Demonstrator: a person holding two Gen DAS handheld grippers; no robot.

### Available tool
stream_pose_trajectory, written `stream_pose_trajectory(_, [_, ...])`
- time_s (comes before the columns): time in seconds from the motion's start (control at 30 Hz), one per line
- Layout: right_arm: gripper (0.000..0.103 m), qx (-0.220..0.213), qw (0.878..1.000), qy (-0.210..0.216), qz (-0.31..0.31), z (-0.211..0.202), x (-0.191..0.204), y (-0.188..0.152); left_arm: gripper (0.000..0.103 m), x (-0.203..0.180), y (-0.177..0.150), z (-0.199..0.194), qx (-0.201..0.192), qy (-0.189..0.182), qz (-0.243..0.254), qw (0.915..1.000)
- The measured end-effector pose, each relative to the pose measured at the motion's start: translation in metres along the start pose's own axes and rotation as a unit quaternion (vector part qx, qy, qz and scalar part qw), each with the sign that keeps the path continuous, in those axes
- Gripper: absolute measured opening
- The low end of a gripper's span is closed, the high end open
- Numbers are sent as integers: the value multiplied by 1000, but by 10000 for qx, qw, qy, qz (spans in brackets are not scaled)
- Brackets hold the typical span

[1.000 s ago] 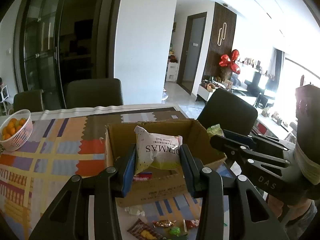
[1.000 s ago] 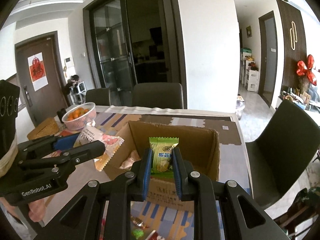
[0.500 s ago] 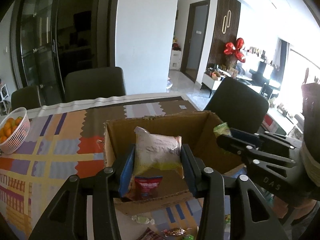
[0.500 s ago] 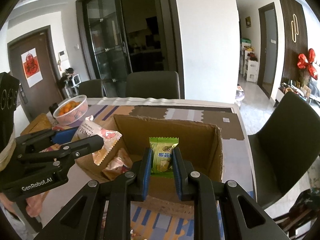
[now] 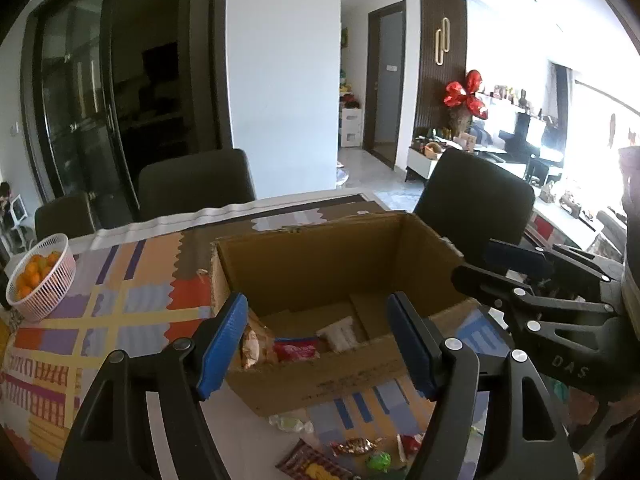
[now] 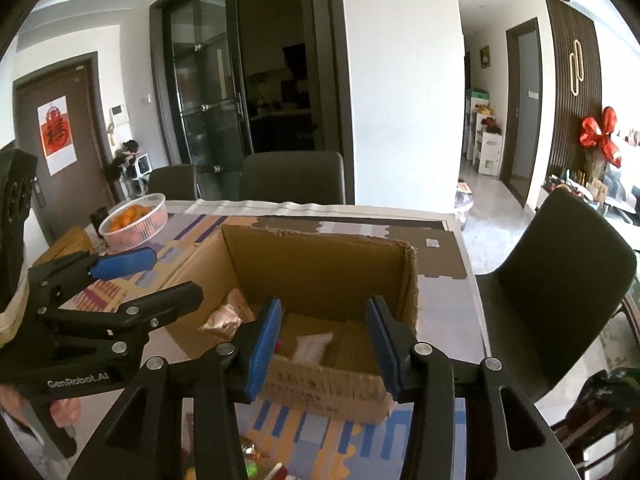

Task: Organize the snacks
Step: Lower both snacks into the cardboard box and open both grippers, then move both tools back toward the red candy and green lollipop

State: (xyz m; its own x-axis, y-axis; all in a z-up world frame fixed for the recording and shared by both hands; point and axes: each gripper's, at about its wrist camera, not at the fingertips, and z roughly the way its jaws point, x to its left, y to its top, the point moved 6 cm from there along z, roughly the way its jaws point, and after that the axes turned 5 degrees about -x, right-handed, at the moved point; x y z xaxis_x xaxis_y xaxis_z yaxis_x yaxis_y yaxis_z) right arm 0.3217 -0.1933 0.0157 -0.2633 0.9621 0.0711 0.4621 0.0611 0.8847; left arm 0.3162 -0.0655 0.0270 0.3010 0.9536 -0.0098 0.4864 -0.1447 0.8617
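While both hover over the cardboard box [image 5: 332, 264], the left gripper [image 5: 316, 340] and right gripper [image 6: 322, 344] gape released, packets lying inside.

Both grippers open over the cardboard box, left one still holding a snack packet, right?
Not quite. The left gripper is open and empty, as the left wrist view shows; its blue fingers hold nothing. The right gripper is open too, both over the cardboard box, where packets lie inside.
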Motion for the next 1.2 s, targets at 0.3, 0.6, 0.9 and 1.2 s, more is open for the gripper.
stream_pose_trajectory(0.3, [46,-51,9998,-165,-36,-35,-4,-16,72,-33,-13,-26,-20,-241,329,9992])
stream_pose_trajectory(0.6, [46,138,9994,-303,-14,-54,-12,-43,72,-58,-40,-28,283,-519,580,9966])
stream_pose_trajectory(0.9, [46,511,9982,-309,51,-57,-17,-80,71,-75,-71,-20,682,-693,983,9904])
stream_pose_trajectory(1.2, [46,948,9950,-309,77,-50,-18,-118,71,-92,-100,-10,1055,-885,1462,9796])
